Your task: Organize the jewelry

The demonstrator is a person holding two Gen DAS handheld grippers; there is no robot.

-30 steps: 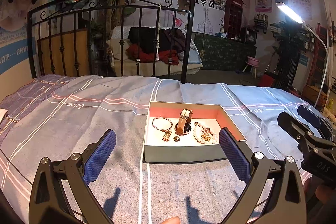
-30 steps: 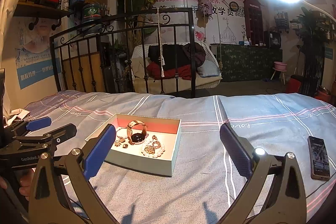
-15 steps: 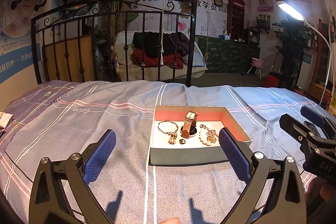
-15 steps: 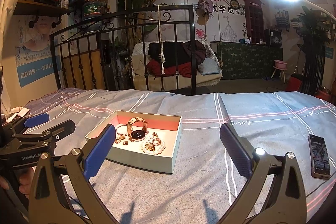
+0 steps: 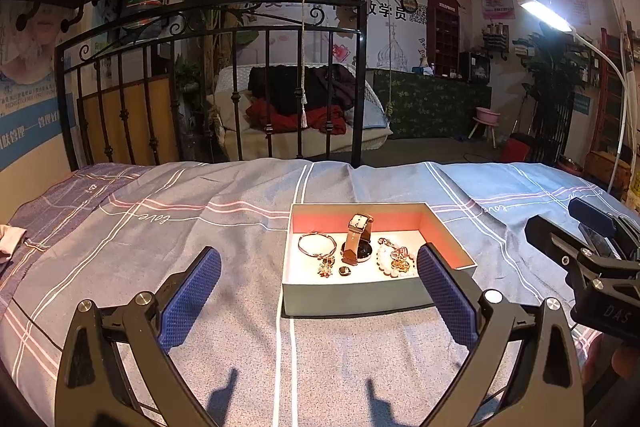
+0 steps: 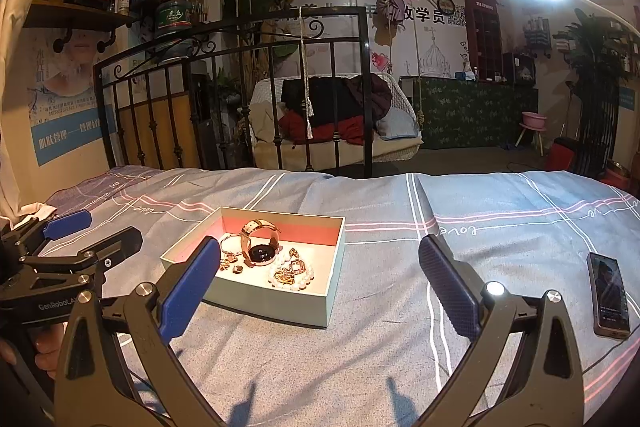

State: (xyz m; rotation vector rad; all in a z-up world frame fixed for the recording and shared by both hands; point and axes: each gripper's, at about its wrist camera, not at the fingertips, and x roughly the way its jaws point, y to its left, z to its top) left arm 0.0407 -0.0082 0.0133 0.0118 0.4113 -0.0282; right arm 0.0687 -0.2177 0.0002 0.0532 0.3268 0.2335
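An open shallow box (image 5: pixel 352 293) with a pale green wall and red inner sides lies on the bed; it also shows in the right wrist view (image 6: pixel 276 299). Inside lie a watch (image 5: pixel 357 241) with a tan strap, a thin bangle (image 5: pixel 317 245), a bead bracelet with charms (image 5: pixel 394 259) and small pieces. The watch (image 6: pixel 260 241) and beads (image 6: pixel 290 273) show in the right wrist view too. My left gripper (image 5: pixel 318 291) is open and empty, just in front of the box. My right gripper (image 6: pixel 318 277) is open and empty, to the box's right front.
The bed has a grey-blue striped cover (image 5: pixel 160 227) and a black iron headboard (image 5: pixel 216 75). A phone (image 6: pixel 608 293) lies on the cover at the right. A white cloth (image 5: pixel 10 237) lies at the left edge. A lamp (image 5: pixel 544 13) shines from the right.
Both grippers have tilted slightly; the box sits a little lower and nearer in both views. Both stay open and empty.
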